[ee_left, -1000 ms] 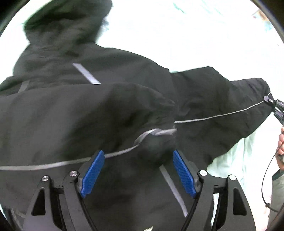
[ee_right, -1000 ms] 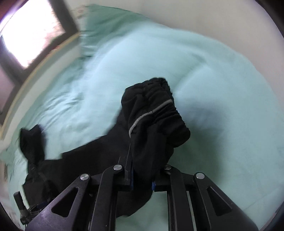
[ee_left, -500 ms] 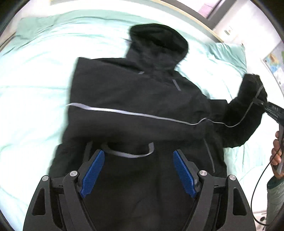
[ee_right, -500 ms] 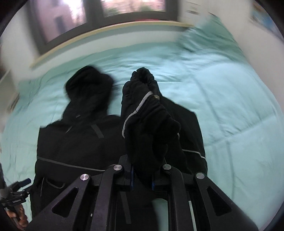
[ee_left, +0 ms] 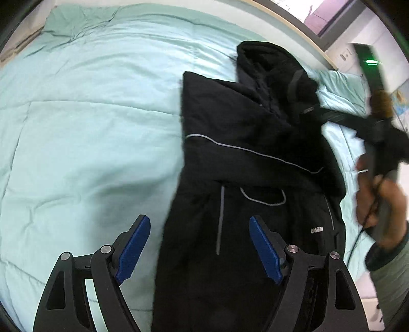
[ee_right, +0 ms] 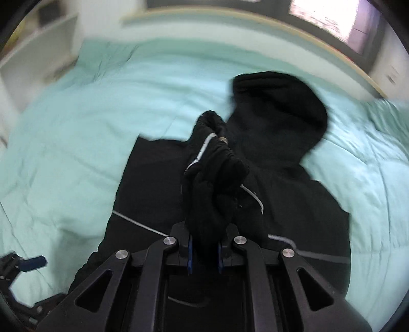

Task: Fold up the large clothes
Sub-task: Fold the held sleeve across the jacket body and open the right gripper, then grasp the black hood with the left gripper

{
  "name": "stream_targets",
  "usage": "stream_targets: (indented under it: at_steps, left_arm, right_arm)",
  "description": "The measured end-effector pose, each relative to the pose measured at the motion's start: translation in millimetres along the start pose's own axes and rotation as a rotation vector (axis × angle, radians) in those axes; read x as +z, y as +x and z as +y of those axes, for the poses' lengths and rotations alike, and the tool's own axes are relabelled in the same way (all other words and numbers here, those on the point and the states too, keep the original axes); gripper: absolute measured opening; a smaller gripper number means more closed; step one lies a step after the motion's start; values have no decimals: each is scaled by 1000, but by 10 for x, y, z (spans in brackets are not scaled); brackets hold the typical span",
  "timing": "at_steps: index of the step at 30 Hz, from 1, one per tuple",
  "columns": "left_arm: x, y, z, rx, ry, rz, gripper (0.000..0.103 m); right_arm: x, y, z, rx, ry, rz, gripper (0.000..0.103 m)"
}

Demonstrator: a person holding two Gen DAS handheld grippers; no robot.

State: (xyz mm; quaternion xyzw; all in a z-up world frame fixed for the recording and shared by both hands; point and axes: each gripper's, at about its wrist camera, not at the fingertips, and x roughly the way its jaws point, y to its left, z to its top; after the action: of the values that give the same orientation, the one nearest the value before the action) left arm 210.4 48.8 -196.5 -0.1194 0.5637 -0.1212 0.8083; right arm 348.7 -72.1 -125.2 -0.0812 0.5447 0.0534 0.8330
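A black hooded jacket (ee_left: 245, 143) with thin grey piping lies on a pale green bed, hood (ee_left: 265, 61) toward the window. One sleeve is folded across its chest. My left gripper (ee_left: 199, 245) is open and empty, above the jacket's lower part. My right gripper (ee_right: 203, 252) is shut on the bunched cuff of the other sleeve (ee_right: 214, 176) and holds it up over the jacket's body (ee_right: 153, 184), in front of the hood (ee_right: 278, 112). The right gripper and the hand holding it also show at the right edge of the left wrist view (ee_left: 378, 143).
The pale green duvet (ee_left: 89, 115) spreads wide to the left of the jacket. A pillow (ee_left: 340, 89) lies by the hood. A window ledge (ee_right: 255, 23) runs along the far side of the bed. White furniture (ee_right: 33, 51) stands at the far left.
My right gripper has carried the sleeve cuff inward over the jacket's body. My left gripper has pulled back and swung left, open throughout; the first sleeve stays folded across the chest.
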Motion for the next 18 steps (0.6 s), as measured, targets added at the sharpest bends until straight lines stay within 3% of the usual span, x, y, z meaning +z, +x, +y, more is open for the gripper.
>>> stream_targets:
  at_steps: [3, 6, 8, 10, 13, 14, 15, 16, 18]
  left_arm:
    - [68, 93, 92, -3, -5, 4, 80]
    - [155, 231, 181, 0, -25, 18, 80]
    - [238, 318, 214, -4, -43, 23, 80]
    - [352, 381, 200, -16, -52, 20, 80]
    - [577, 416, 33, -85, -27, -6, 80]
    - [652, 439, -60, -111, -11, -15, 80]
    - [762, 471, -202, -147, 14, -23, 80]
    - [844, 501, -327, -176, 36, -28, 80]
    - [995, 603, -575, -217, 80, -36, 80]
  right_arm:
    - [-34, 512, 247, -3, -37, 99, 19]
    - [-118, 948, 359, -20, -69, 146, 32]
    - [-120, 979, 363, 0, -94, 136, 36]
    - [-97, 886, 291, 87, -119, 152, 41]
    - [-128, 484, -135, 292, -38, 124, 47]
    - [-165, 351, -318, 325, -3, 105, 55]
    - [-230, 181, -579, 337, 40, 63, 62]
    - [-280, 95, -753, 324, 68, 34, 62]
    - [-446, 29, -1267, 214, 166, 11, 63]
